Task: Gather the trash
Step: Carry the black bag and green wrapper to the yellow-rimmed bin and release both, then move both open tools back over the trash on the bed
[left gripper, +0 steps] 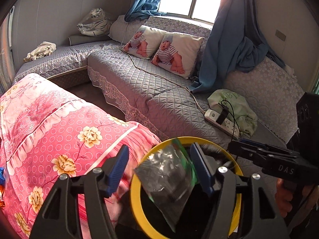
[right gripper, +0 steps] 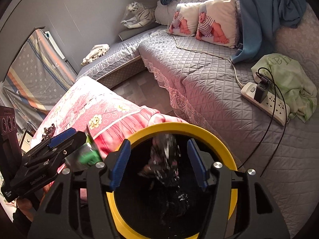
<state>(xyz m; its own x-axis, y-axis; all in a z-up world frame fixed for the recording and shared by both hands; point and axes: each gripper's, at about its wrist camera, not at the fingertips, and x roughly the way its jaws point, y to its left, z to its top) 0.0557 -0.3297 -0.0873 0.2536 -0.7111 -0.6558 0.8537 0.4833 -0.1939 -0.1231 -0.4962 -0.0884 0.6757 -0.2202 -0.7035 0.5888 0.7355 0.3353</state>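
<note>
Over the round yellow-rimmed black trash bin [left gripper: 135,197] both my grippers hang with jaws wide, gripping nothing. My left gripper [left gripper: 159,171] has a crinkled silver-and-green foil wrapper [left gripper: 167,177] loose between its fingers, tipping over the bin's rim. My right gripper [right gripper: 157,163] frames a shiny dark wrapper [right gripper: 169,159] in the bin's mouth. Drop step, I'd say; next I lift clear and seek more litter.

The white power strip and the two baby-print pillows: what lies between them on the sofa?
A pale cord runs from the pillows across the quilted cover to the strip; both views show it.
</note>
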